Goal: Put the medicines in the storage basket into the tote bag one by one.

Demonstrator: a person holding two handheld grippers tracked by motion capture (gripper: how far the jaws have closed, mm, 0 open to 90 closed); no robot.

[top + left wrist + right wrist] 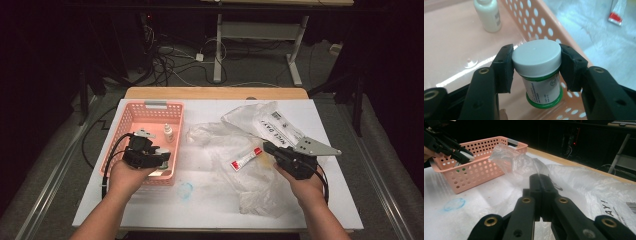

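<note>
Left forearm entering from the bottom edge of the high view, angled up toward the pink basket (131, 116); left hand (125, 175) wrapped under the left gripper (162, 156), poised over the basket's near right corner with jaws aimed to the right; jaws about half closed and pressed on either side of a small jar (539, 72), pads against its white ribbed cap, green base and printed label hanging below; jar held inside the basket, close to the perforated right wall, whether resting on the floor or just clear of it impossible to tell; small white bottle (169, 132) standing upright farther back on the basket floor, well apart from the jar.

Right forearm rising from the bottom right; right hand (305, 186) gripping the right gripper (267, 148), pointed left and up over a crumpled clear plastic bag (235, 135) on the white table (345, 200); jaws fully closed, pad against pad, seemingly pinching a fold of the bag's film, though hard to confirm.

Jar barely visible from above, hidden under the gripper, yet plain in the left gripper view; same view catching the red end of a small tube (246, 159) beyond the basket wall; high view alone giving the tube whole, lying on the bag between the two grippers; right gripper view adding the bag's raised, puffed corner beside the basket, a blue ring mark (454, 204) on the table, and the left gripper far off over the basket rim.
</note>
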